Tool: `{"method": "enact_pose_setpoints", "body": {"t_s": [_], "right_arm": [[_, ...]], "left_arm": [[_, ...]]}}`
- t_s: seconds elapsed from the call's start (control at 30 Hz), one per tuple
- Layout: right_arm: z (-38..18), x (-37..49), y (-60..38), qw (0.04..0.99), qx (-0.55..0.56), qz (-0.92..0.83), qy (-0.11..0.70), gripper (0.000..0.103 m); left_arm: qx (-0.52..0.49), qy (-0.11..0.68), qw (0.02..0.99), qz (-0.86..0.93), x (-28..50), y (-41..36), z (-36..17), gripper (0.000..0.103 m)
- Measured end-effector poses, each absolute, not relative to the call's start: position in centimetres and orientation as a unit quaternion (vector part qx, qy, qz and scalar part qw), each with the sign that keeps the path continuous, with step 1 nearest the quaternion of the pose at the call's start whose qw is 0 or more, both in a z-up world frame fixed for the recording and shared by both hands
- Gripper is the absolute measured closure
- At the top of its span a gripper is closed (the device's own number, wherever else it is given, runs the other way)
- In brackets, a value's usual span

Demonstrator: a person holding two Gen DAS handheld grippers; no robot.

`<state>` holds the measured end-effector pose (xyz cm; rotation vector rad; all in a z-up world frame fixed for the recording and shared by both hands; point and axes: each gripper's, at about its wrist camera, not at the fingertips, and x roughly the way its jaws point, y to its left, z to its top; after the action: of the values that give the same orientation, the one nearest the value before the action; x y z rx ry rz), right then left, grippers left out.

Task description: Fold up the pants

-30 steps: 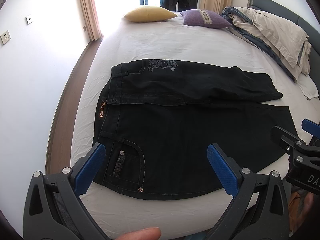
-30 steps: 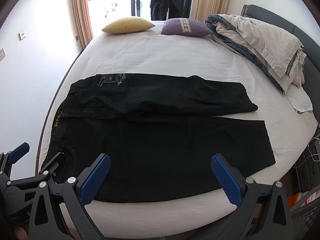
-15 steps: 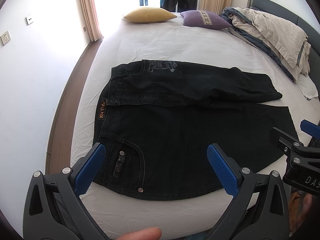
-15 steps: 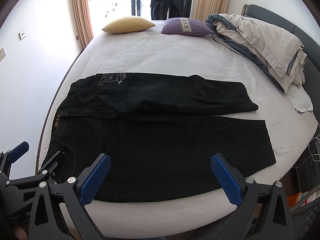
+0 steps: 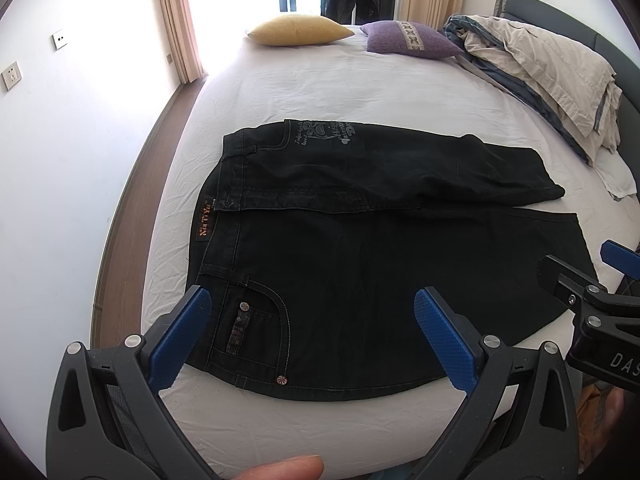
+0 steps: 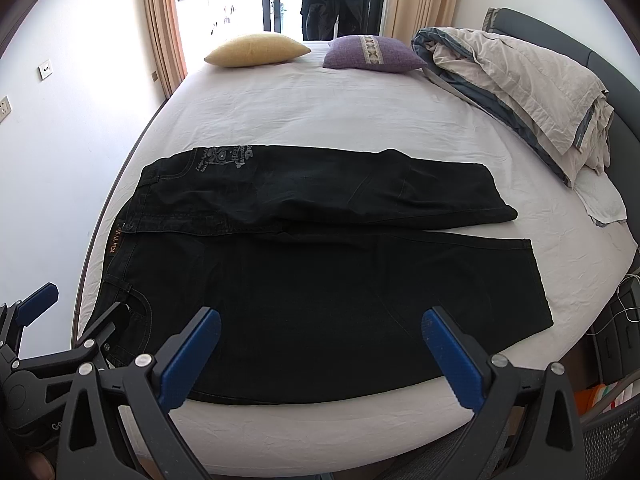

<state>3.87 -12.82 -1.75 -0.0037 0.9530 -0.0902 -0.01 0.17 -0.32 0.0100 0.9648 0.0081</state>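
Black denim pants (image 5: 360,248) (image 6: 320,280) lie flat on the white bed, waistband to the left, legs running right. The far leg lies partly over the near one, showing a grey print near its waist. My left gripper (image 5: 312,300) hovers open above the near pocket corner, nothing between its blue pads (image 5: 182,332). My right gripper (image 6: 320,320) is open too, above the near leg's front edge. Each gripper appears at the edge of the other's view: the right one (image 5: 580,280) and the left one (image 6: 60,320).
The white bed (image 6: 320,112) has a yellow cushion (image 6: 256,50) and a purple cushion (image 6: 372,53) at its far end. A heaped beige and grey duvet (image 6: 516,84) lies along the right. A white wall stands left. A thumb tip (image 5: 284,468) shows at the bottom.
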Motion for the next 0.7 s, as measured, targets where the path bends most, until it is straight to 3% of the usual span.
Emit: {"method": "enact_pose_setpoints", "body": {"t_s": [0.7], "right_arm": [[-1.77,3.96,-12.9,0.887,-0.001,-0.043,0.459,0.0]], "left_arm": [[0.004,0.463,0.886,0.005,0.06,0.23,-0.25,0.0]]}}
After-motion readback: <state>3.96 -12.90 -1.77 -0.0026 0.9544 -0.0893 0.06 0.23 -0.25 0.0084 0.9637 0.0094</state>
